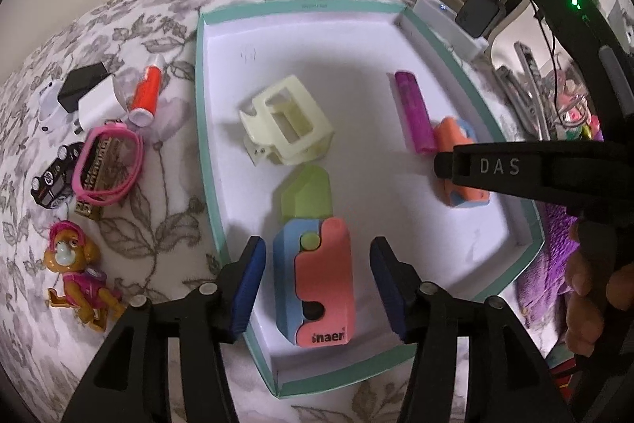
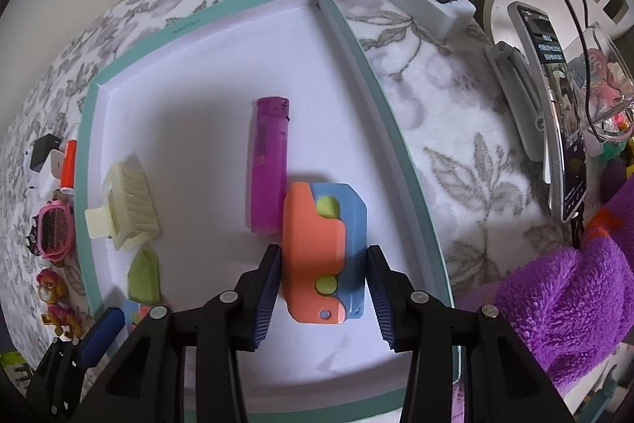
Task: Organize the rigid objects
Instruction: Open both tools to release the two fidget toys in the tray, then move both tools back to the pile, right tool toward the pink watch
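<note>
The floral bedspread (image 1: 166, 193) carries everything. On it lies the shallow teal-rimmed box lid (image 1: 206, 129), white inside, the largest of the task's things.

Inside the lid, the cream hair claw clip (image 1: 287, 121) sits toward the lid's left side, about midway along it. The purple lighter (image 2: 269, 165) lies lengthwise near the right wall, its lower end just beside a folded toy knife. Two pink-and-blue toy knives are in the lid. The open toy knife (image 1: 317, 284), with its green blade (image 1: 307, 195) out, lies near the lid's front edge. The folded toy knife (image 2: 321, 256) lies by the right wall.

The left gripper (image 1: 317, 284) is spread wide, with clear white gaps between each blue pad and the open toy knife; it holds nothing. The right gripper (image 2: 323, 288) is also parted, one finger on either side of the folded toy knife. The left pad looks to be at or almost at the orange edge, and I cannot tell whether it touches; the right pad stands just clear of the blue side.

Outside the lid, along its left wall, lie the black-and-white charger (image 1: 89, 94), the pink goggles (image 1: 109, 165), the orange tube (image 1: 146, 96), the dog figure (image 1: 79, 276) and the black toy car (image 1: 55, 181), smallest last.
</note>
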Action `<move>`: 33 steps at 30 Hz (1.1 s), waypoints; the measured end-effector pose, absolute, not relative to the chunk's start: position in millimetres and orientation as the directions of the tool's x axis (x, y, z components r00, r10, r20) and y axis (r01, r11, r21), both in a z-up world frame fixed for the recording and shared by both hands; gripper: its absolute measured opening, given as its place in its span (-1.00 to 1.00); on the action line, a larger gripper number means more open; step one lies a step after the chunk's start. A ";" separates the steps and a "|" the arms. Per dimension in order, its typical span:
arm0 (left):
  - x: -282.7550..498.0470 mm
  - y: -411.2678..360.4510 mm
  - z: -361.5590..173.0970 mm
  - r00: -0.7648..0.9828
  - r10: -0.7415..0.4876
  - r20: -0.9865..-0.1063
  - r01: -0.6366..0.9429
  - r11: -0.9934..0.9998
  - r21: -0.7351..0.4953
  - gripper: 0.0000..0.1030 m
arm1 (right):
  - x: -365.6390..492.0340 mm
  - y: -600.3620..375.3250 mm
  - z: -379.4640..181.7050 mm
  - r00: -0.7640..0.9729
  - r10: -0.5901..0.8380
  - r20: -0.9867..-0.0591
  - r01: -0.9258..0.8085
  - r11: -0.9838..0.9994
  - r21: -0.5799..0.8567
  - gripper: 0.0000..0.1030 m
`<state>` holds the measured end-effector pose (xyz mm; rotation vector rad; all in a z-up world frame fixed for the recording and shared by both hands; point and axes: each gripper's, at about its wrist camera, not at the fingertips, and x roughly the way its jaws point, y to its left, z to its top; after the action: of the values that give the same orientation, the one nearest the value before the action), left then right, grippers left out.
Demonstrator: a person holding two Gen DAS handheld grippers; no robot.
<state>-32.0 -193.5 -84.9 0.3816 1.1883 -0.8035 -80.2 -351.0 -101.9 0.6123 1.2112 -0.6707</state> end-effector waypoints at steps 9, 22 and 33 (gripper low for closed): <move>-19.2 -181.1 -64.9 0.199 -0.393 -0.898 0.688 0.709 -0.158 0.13 | -83.1 -348.3 -68.5 0.283 -0.195 -0.939 0.737 0.671 0.083 0.19; 21.9 -141.8 -43.5 0.281 -0.405 -0.870 0.533 0.820 -0.210 0.65 | -62.8 -310.6 -56.8 0.356 -0.213 -0.910 0.649 0.757 0.076 0.51; 63.8 -77.2 -33.9 0.381 -0.336 -0.861 0.321 0.922 -0.218 0.82 | -53.7 -299.1 -54.3 0.413 -0.184 -0.892 0.621 0.773 0.128 0.77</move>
<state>63.8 -77.2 -33.9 -0.0158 1.1030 -0.4193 -53.7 -299.1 -54.3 0.4852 1.0287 -0.5313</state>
